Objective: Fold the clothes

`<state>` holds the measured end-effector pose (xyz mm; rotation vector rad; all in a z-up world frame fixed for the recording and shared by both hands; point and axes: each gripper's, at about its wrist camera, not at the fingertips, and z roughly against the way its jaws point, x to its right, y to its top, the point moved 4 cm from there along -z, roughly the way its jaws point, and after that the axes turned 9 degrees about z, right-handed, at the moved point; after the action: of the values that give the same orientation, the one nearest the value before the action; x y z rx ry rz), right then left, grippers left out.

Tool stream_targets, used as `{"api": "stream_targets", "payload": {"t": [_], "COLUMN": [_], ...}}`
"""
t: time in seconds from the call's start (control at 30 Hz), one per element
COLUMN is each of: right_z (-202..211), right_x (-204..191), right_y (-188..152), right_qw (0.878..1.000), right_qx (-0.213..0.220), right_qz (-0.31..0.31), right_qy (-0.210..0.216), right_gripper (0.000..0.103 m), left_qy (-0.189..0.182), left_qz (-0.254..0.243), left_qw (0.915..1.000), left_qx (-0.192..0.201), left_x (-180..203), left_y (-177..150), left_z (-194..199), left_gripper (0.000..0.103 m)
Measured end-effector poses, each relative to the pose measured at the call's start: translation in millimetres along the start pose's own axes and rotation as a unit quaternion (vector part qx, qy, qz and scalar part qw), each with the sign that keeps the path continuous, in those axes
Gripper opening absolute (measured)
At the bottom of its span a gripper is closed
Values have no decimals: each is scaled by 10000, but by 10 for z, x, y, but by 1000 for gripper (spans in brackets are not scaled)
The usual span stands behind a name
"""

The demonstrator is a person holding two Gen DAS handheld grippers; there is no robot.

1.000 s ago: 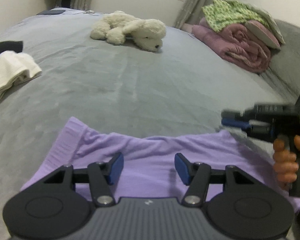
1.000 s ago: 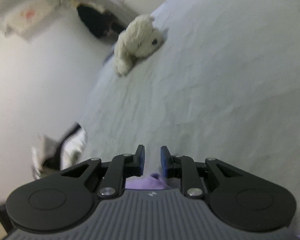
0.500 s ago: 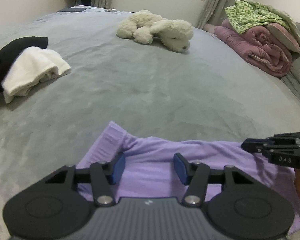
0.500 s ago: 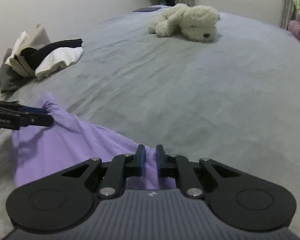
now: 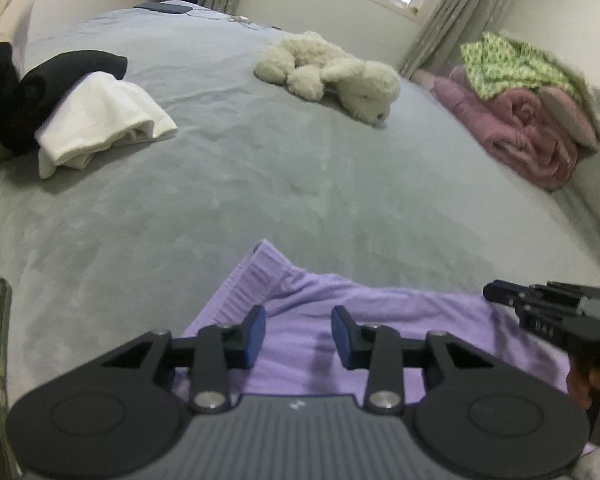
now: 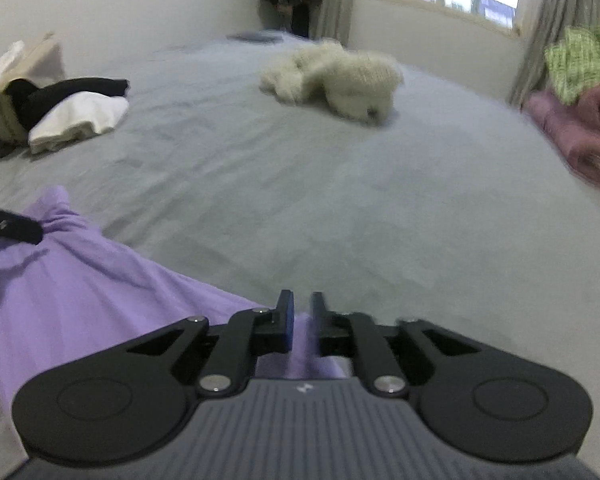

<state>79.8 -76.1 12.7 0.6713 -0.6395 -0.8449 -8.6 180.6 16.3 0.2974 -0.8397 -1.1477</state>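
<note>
Fingers (image 5: 256,334) of the left gripper (image 5: 298,334) are closing, half-wide, over the purple garment (image 5: 380,316) at the grey bed's (image 5: 260,184) near edge; open bedding lies ahead. Right gripper (image 6: 300,322): jaws narrow, opening, purple cloth between them; contact unclear. Lettering on the other gripper is unreadable.

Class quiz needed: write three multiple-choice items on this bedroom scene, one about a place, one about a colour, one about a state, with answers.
1. The plush dog lies: A on the grey bed; B on the floor; C on a chair.
2. The cloth atop the pink blanket is: A blue; B green; C orange.
3. The purple garment is: A on a hanger; B neatly folded; C rumpled, unfolded.
Answers: A, grey bedding surrounds it; B, green print shows above the pink; C, its edge is creased and bunched.
</note>
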Motion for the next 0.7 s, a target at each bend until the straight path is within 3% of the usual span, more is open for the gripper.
{"api": "stream_targets", "payload": {"t": [0.07, 0.17, 0.3, 0.4, 0.53, 0.6, 0.7], "right_z": [176, 413, 614, 576, 382, 366, 460], "right_x": [-151, -570, -1278, -1606, -1750, -1760, -1721], "right_y": [52, 76, -31, -72, -63, -26, 32], "right_qw": [9997, 9956, 9787, 9702, 9727, 9742, 9743], "right_qx": [207, 485, 658, 609, 340, 285, 357], "right_qz": [74, 400, 1419, 1834, 1798, 1737, 1567], "right_qy": [73, 693, 1327, 1465, 1425, 1415, 1581], "right_gripper": [21, 21, 21, 20, 19, 1, 0], "left_qy": [-21, 24, 59, 76, 100, 90, 205], "left_qz": [27, 54, 186, 160, -7, 22, 15], "left_qw": [10000, 10000, 9998, 9998, 9999, 10000, 9998], "left_qx": [2, -47, -15, -2, 26, 31, 26], "left_x": [-22, -61, -144, -173, -166, -179, -201], "left_y": [10, 12, 30, 20, 1, 9, 15], "left_z": [16, 4, 34, 42, 41, 48, 46], "left_gripper": [49, 49, 48, 48, 48, 48, 48]}}
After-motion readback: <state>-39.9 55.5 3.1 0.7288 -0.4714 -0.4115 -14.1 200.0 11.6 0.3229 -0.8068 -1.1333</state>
